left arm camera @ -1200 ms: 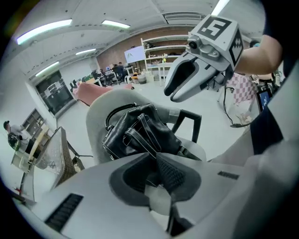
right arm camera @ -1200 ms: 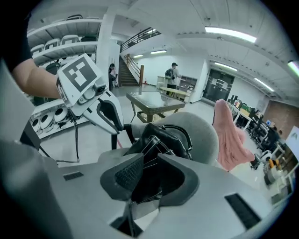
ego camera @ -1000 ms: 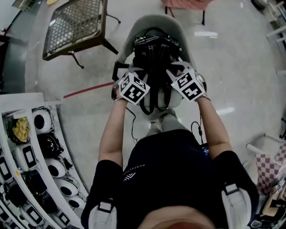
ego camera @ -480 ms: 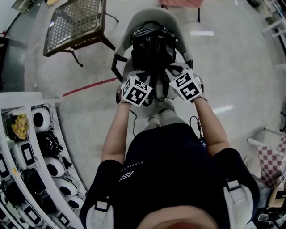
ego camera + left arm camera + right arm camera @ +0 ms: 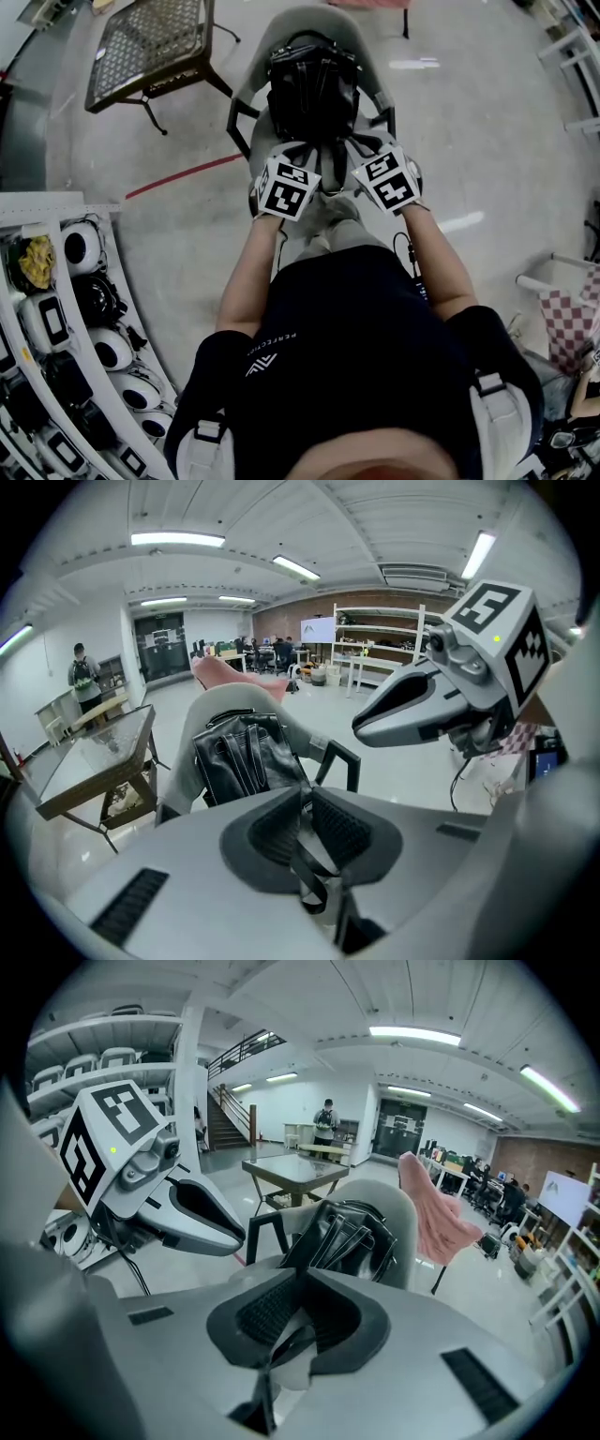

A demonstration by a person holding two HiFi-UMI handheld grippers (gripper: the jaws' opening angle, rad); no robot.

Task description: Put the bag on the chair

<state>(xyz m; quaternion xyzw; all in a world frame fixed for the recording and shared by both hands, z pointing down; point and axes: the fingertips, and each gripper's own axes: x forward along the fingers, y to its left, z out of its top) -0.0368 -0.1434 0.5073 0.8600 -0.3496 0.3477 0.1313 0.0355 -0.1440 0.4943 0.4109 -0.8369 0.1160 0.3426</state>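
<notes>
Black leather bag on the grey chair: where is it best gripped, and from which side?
Likely the top carry loop, from above and in front: the black leather bag stands upright against the grey plastic chair's backrest, which blocks its rear, while the loop stands free.

A large open lab or workshop is shown: strip lights are fixed to a high ceiling, white shelving is placed along the far wall, and a rack is filled with devices.
</notes>
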